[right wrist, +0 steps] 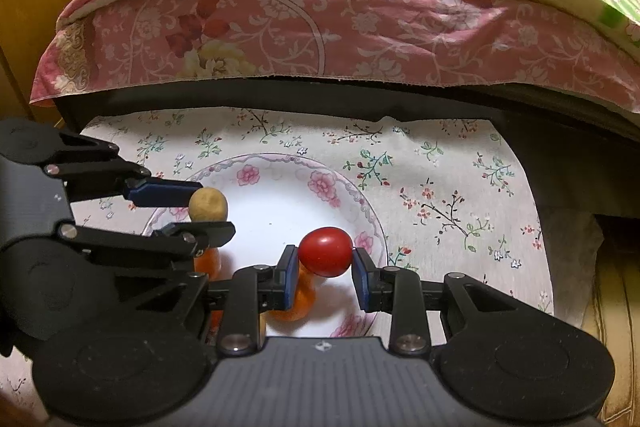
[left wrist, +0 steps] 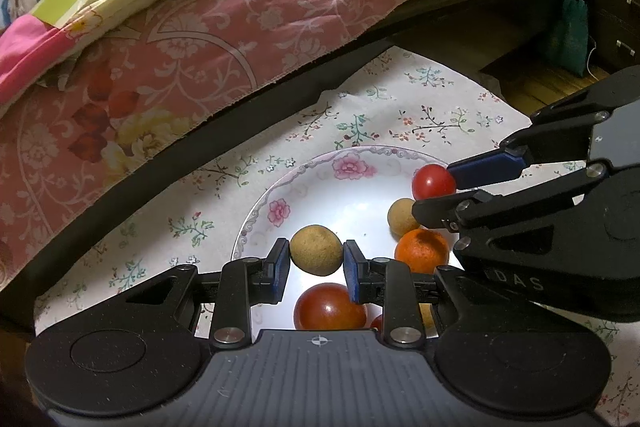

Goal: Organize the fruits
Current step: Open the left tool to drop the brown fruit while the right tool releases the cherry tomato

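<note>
Left claw (left wrist: pixel 316 259) is pinching a tan longan (left wrist: pixel 315 250) over the floral plate (left wrist: pixel 256 215), a tangerine (left wrist: pixel 421 250) sits in the plate, and the right claw (right wrist: pixel 325 265) is clamped on a cherry tomato (right wrist: pixel 326 251) above the same plate.

The left gripper (left wrist: pixel 316 259) clamps a tan round fruit (left wrist: pixel 315 250) between its blue pads, above a white floral plate (left wrist: pixel 280 207). On the plate lie a large red tomato (left wrist: pixel 330 307), an orange (left wrist: pixel 422 251) and another tan fruit (left wrist: pixel 403 217). At the right, the right gripper (left wrist: pixel 448 185) pinches a small red tomato (left wrist: pixel 433 182) over the plate's far edge. The plate sits on a flowered cloth (left wrist: pixel 400 107), beside a bed draped in pink patterned bedding (left wrist: pixel 200 39).
</note>
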Motion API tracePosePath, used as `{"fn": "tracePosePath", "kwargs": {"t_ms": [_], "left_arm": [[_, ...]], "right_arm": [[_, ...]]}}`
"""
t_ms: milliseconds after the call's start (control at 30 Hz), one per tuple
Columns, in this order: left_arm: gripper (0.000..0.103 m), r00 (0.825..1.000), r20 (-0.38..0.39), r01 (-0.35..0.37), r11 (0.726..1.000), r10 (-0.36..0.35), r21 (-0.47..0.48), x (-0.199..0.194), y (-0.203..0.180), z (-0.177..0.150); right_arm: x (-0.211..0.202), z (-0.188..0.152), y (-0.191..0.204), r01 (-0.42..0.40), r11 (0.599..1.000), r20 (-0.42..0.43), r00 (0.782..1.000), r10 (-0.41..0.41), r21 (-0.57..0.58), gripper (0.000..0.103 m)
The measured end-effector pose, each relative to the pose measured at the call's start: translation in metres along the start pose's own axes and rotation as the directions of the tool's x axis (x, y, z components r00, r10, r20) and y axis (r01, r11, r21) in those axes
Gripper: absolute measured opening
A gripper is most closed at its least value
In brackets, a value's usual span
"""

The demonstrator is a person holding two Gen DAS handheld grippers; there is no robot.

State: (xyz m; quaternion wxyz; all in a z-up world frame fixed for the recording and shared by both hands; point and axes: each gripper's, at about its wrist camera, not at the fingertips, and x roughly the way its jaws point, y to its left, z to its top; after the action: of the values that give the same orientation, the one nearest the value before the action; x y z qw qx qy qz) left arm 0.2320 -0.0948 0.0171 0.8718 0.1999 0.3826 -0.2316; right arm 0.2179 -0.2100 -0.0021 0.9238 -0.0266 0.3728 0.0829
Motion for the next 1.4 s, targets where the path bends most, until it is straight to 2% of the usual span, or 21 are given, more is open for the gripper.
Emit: {"fn": "tracePosePath", "kwargs": {"t_ms": [667,1400], "left_arm": [[0.036,1.000,-0.028,-0.005,1.000,0.005,-0.020,0.013,0.005,0.001],[0.048,0.999,-0.032,-0.024,1.000,0.023,-0.018,0.009,0.008,0.000]], "right_arm": [[0.015,0.001,0.001,0.007,1.000,-0.013,1.000,-0.007,-0.003,0.031],[0.015,0.001,0.001,0.004,1.000,-0.006,1.000,-0.003,0.018,0.031]]}}
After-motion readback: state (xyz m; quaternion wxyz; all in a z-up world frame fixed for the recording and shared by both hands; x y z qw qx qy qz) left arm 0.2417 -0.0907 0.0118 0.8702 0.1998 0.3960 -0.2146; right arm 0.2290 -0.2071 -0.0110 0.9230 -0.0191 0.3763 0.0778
